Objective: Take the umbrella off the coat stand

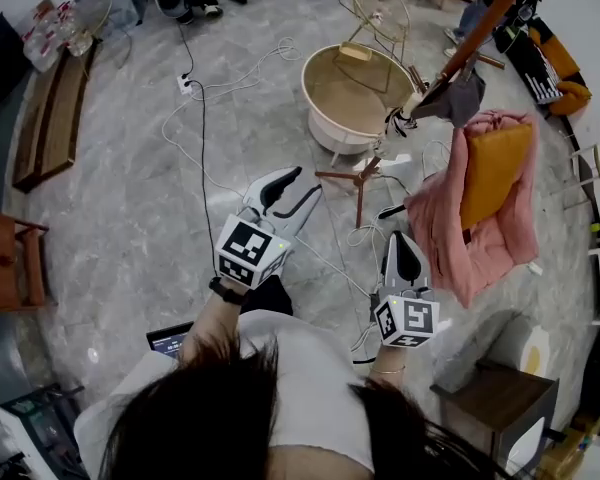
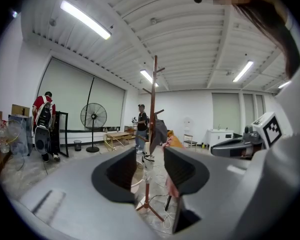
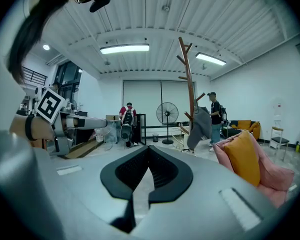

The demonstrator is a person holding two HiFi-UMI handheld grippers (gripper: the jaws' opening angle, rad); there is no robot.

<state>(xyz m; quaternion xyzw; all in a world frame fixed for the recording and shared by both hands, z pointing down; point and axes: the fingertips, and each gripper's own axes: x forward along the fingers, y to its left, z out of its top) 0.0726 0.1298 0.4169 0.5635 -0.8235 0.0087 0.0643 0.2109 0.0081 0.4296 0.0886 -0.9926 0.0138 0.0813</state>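
On the grey marbled floor (image 1: 130, 198), the umbrella (image 1: 460, 98) hangs from the coat stand (image 1: 472, 40), well beyond the spread, empty left gripper (image 1: 305, 181) and the pressed-together right gripper (image 1: 401, 238); only the gripper views show the ceiling strip lights (image 3: 124, 48).

The left gripper (image 1: 305, 183) is white with black pads, and its cube (image 1: 248, 251) has black-and-white square markers. Ahead of it the coat stand (image 1: 483, 23) is red-brown and the umbrella (image 1: 460, 98) on it is dark grey. Right of the right gripper (image 1: 404, 238) the soft seat (image 1: 435, 218) is pink and its cushion (image 1: 495, 168) orange-yellow – the floor (image 1: 130, 198) below is grey, marbled.
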